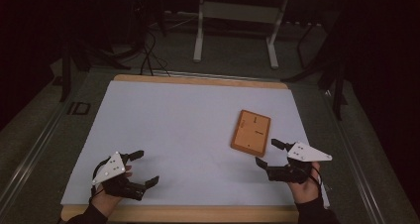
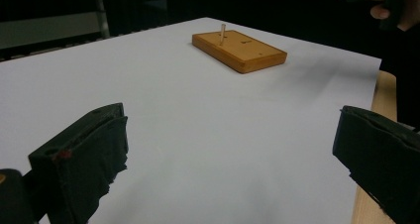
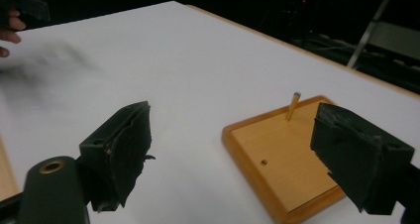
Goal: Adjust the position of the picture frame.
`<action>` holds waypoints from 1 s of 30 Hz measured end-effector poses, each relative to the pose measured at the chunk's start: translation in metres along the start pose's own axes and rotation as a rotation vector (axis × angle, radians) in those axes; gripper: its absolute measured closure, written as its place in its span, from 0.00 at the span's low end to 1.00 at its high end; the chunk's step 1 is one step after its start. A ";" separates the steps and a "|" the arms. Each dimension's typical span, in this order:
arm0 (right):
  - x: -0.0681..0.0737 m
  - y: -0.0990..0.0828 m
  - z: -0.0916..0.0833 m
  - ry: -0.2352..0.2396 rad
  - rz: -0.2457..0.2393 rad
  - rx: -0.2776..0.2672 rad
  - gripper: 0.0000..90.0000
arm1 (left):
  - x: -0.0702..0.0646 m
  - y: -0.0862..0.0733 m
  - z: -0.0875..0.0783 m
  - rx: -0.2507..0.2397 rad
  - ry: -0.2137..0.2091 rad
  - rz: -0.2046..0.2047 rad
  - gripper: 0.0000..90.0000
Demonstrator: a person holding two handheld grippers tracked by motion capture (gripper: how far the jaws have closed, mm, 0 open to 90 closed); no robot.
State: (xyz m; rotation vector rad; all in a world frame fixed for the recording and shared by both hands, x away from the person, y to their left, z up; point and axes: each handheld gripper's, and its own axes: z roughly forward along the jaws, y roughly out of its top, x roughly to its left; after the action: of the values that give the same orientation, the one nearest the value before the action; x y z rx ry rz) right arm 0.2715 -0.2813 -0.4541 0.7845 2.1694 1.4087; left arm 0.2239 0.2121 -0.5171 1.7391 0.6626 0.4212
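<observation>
A flat orange wooden board (image 1: pixel 251 131) lies right of centre on the white sheet (image 1: pixel 188 135). A thin upright peg (image 2: pixel 222 34) stands in it, and a small hole (image 3: pixel 264 162) shows nearer its edge. My right gripper (image 1: pixel 264 152) hovers just in front of the board's near end, jaws open with nothing between them. In the right gripper view the board (image 3: pixel 285 154) lies between the jaws, a little ahead. My left gripper (image 1: pixel 146 168) is open near the sheet's front left corner, far from the board (image 2: pixel 239 49).
The sheet covers a wooden tabletop whose edge (image 1: pixel 198 214) shows at the front. A white table frame (image 1: pixel 237 16) and cables (image 1: pixel 148 50) stand on the dark floor beyond the table. The person's other hand (image 2: pixel 391 8) shows at the top right of the left gripper view.
</observation>
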 end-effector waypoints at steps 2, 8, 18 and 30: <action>-0.002 0.004 0.002 -0.003 -0.011 -0.004 0.17 | 0.000 0.000 0.000 0.000 0.001 -0.001 0.01; -0.008 0.017 0.011 -0.003 -0.028 -0.008 0.17 | 0.001 0.000 0.000 0.001 -0.002 -0.004 0.01; -0.023 0.035 0.031 -0.015 -0.026 -0.045 0.11 | 0.001 0.000 -0.001 -0.002 -0.007 -0.008 0.01; -0.050 0.043 0.060 -0.030 -0.034 -0.024 0.15 | 0.001 -0.001 0.000 -0.001 -0.009 -0.014 0.01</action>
State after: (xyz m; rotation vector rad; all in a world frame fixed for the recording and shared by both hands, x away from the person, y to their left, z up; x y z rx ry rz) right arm 0.3559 -0.2599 -0.4357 0.7525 2.1292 1.3944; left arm 0.2245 0.2132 -0.5181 1.7331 0.6675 0.4035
